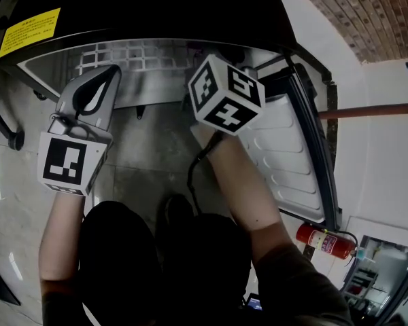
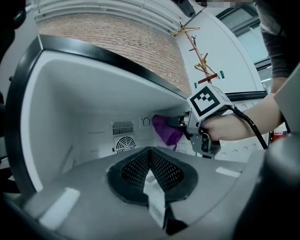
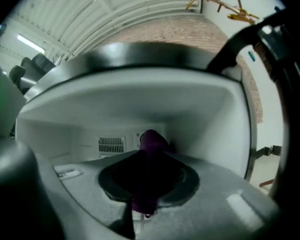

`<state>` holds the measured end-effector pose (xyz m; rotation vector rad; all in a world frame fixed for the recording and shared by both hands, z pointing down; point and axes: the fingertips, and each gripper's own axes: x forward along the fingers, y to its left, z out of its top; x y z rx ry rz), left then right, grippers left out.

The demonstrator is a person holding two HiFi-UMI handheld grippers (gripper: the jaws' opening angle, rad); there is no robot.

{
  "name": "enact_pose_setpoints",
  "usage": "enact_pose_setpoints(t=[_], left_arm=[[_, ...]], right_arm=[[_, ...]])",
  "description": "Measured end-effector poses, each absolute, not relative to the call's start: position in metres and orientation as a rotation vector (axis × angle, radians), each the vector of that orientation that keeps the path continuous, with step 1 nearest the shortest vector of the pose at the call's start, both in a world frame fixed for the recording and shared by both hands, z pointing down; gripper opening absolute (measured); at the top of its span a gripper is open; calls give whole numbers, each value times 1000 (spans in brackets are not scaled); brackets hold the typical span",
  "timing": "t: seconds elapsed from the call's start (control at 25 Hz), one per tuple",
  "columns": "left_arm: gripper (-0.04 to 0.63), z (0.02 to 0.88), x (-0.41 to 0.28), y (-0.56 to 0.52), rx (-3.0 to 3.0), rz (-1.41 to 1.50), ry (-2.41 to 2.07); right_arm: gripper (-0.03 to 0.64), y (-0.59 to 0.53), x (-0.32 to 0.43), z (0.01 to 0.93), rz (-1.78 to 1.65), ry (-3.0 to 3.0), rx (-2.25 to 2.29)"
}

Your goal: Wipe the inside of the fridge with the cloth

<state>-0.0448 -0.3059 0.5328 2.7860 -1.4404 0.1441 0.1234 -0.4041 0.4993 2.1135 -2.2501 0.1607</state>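
The small fridge (image 1: 156, 5) stands open below me, its white inside (image 2: 90, 109) bare. A purple cloth (image 2: 166, 130) is bunched against the back wall near the top right corner. My right gripper (image 2: 184, 120) reaches into the fridge and is shut on it. In the right gripper view the cloth (image 3: 149, 146) fills the gap between the jaws and hangs down in front. From the head view only that gripper's marker cube (image 1: 226, 94) shows. My left gripper (image 1: 106, 75) hovers at the fridge mouth on the left, jaws shut with nothing in them (image 2: 150, 153).
The fridge door (image 1: 285, 155) stands open to the right. A vent grille (image 2: 123, 128), a round fan (image 2: 124, 144) and a dial (image 2: 146, 121) sit on the back wall. A wire shelf (image 1: 139, 56) lies inside. A red fire extinguisher (image 1: 324, 242) lies on the floor at the right.
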Motion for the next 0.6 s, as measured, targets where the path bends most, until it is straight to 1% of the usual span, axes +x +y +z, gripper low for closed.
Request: enact_pose_setpoints(t=[0.24, 0.6], left_arm=[[18, 537, -42, -307, 2779, 145, -1430], [18, 559, -35, -297, 2797, 202, -1404]], right_arm=[[55, -398, 140, 486, 123, -2217, 2254], [55, -391, 146, 522, 252, -2095, 2233]])
